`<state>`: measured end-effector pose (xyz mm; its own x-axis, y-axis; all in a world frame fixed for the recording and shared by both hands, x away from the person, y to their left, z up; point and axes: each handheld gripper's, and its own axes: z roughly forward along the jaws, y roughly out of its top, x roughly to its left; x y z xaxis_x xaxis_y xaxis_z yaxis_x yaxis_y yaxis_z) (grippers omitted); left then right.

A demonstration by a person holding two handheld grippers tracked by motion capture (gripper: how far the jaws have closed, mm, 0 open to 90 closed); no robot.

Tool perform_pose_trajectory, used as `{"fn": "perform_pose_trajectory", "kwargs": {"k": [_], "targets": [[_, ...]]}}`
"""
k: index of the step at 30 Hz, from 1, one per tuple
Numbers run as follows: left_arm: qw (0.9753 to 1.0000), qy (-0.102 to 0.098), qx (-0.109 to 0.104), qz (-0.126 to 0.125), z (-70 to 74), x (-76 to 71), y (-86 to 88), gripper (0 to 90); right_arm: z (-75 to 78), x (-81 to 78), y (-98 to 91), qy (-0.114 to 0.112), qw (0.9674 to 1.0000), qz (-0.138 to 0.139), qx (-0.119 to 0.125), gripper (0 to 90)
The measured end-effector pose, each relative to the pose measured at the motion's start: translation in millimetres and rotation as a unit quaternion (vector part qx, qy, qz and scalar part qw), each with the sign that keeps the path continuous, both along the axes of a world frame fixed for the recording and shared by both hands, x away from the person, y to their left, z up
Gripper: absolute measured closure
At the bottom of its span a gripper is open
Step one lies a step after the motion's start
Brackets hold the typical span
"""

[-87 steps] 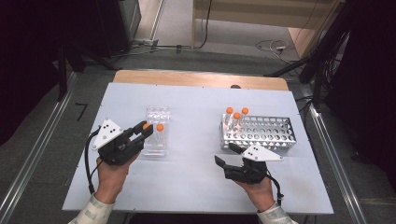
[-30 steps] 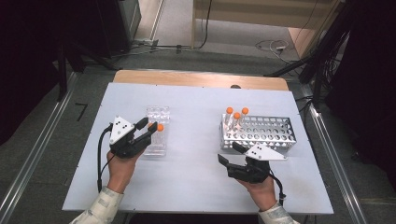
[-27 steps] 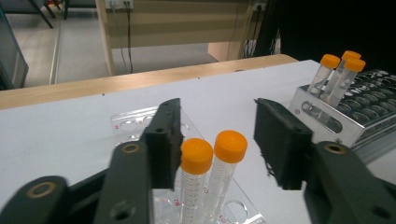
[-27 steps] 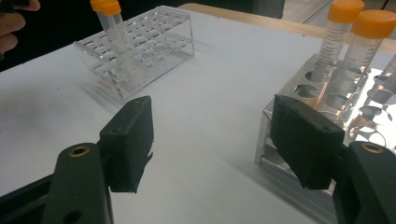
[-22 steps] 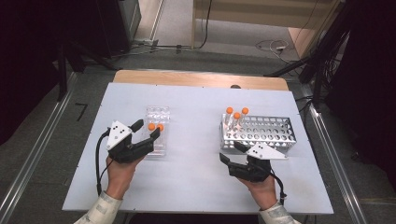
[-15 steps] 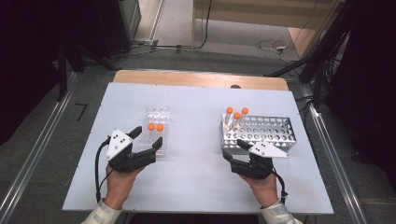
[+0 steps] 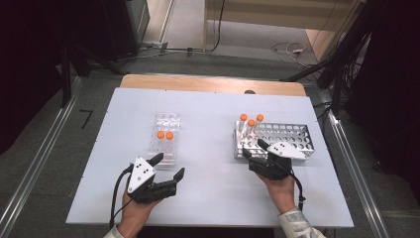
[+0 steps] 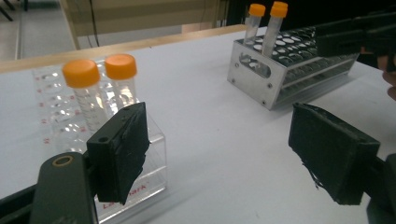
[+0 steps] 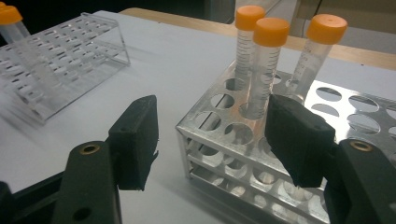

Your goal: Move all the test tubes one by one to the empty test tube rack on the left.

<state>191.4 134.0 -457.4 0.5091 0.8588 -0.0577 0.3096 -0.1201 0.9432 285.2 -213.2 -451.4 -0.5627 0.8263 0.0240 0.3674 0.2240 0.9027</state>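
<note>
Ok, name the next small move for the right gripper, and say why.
Probably ease the right gripper forward around the nearest orange-capped tube in the metal rack. Its fingers stand open at the rack's near corner with nothing between them, and the clear rack has free holes.

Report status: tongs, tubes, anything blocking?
Left tongs open, empty. Right tongs open at metal rack. Two tubes in clear rack, three in metal. Nothing blocking.

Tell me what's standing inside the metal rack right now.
Three orange-capped tubes stand clustered in corner holes of the metal rack; its other visible holes look empty. The right gripper covers part of the rack's near edge in the high view.
</note>
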Motion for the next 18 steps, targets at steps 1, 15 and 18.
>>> {"fn": "perform_pose_trajectory", "kwargs": {"k": [1, 15, 18], "targets": [[1.0000, 0.003, 0.002, -0.002, -1.7, -0.2, -1.6, 20.0, -0.3, 1.9, -0.2, 0.001, 1.0000, -0.003, -0.001, 33.4], [0.9997, 0.012, 0.017, -0.016, -11.7, -0.5, -11.6, 19.9, -5.6, 31.0, 4.1, -0.006, 0.9993, -0.034, -0.013, 49.7], [0.9996, 0.012, 0.017, -0.016, -11.6, -1.0, -11.7, 20.0, -6.0, 37.8, 6.4, -0.008, 0.9990, -0.042, -0.014, 53.0]]}}
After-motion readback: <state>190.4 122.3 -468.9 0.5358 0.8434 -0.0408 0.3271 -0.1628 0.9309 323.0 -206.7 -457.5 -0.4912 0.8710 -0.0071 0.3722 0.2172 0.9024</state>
